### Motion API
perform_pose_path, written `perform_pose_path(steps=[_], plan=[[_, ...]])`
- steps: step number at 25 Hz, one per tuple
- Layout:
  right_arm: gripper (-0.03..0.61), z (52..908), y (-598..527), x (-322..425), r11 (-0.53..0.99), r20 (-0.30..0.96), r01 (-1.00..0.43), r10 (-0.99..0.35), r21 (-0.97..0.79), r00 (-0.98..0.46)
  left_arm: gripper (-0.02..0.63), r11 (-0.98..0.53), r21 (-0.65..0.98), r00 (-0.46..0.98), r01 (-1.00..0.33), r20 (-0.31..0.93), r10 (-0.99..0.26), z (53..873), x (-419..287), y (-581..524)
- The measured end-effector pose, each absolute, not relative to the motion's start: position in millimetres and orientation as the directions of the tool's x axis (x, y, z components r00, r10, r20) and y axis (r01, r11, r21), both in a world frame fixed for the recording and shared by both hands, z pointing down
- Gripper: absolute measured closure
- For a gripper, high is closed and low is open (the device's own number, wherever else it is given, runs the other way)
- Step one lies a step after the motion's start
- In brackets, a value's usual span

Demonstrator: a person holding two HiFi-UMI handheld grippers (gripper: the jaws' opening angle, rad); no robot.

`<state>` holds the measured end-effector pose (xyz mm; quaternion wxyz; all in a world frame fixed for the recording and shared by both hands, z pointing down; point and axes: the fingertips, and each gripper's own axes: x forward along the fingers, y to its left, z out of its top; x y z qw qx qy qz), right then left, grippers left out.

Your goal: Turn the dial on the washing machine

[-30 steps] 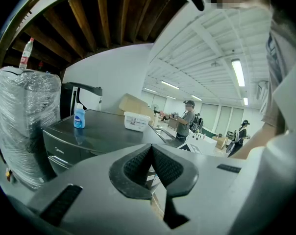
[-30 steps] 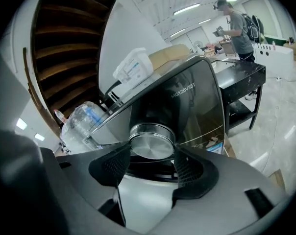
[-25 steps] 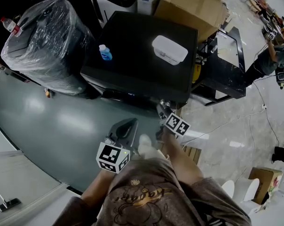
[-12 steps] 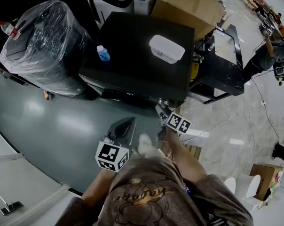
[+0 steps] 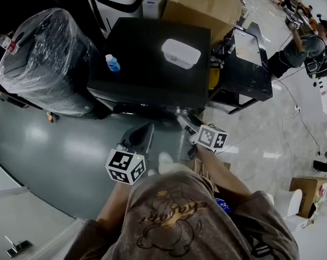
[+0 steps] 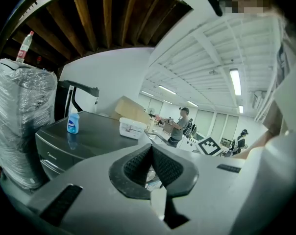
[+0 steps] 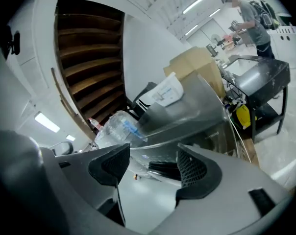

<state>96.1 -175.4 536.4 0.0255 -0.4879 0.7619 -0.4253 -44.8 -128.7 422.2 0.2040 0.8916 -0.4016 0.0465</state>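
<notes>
Washing machine point(image 5: 152, 64), black-topped, stands straight ahead of the person, its front control strip point(image 5: 142, 109) facing them, which is why both tools are held low at that face and not over the lid. A plastic-wrapped bundle point(image 5: 41, 58) stands just beside it on the left, and cardboard boxes point(image 5: 204, 1) are behind it; neither is in the way. The right gripper point(image 5: 184, 122) is the working tool. It sits close to the strip's right end with its jaws well apart and nothing between them. Its own view looks through that gap along the machine's front, and I judge the spread is there to fit around a knob. The left gripper point(image 5: 142, 137) hangs nearby over the floor, jaws pressed together on nothing, parked as a spare. A white lidded tub point(image 5: 181, 53) and a small blue bottle point(image 5: 113, 63) rest on the lid, well back from the front edge. The dial itself, smallest of all, should sit on that strip near the right tool's tips, but no view shows it plainly
</notes>
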Motion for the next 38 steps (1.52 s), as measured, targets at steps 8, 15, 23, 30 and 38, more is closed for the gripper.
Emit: perform_pose_path(steps=[8,15,23,30,38], plan=[[0.305,440,-147,73,0.492,0.280,-0.737,-0.708,-0.463,-0.648,0.614,-0.631,0.345,0.712,-0.695,0.215,-0.668,395,-47,-124],[0.305,392,-99,57,0.643,0.246,-0.682,-0.639,-0.347,-0.729,0.614,-0.617,0.357,0.704,-0.702,0.218,-0.675,385,-57,-114],[0.548,365,-93,42,0.742,0.164,-0.629,-0.608,-0.232,-0.777,0.614,-0.645,0.297,0.703,-0.704,0.164,-0.692,371,-57,-108],[0.578,359,-83,20,0.807,0.137,-0.572,-0.556,-0.147,-0.820,0.614,-0.666,0.275,0.710,-0.694,0.101,-0.697,371,-54,-98],[0.578,382,-86,16,0.794,0.119,-0.590,-0.578,-0.145,-0.807,0.614,-0.652,0.257,0.692,-0.714,0.117,-0.712,400,-62,-93]])
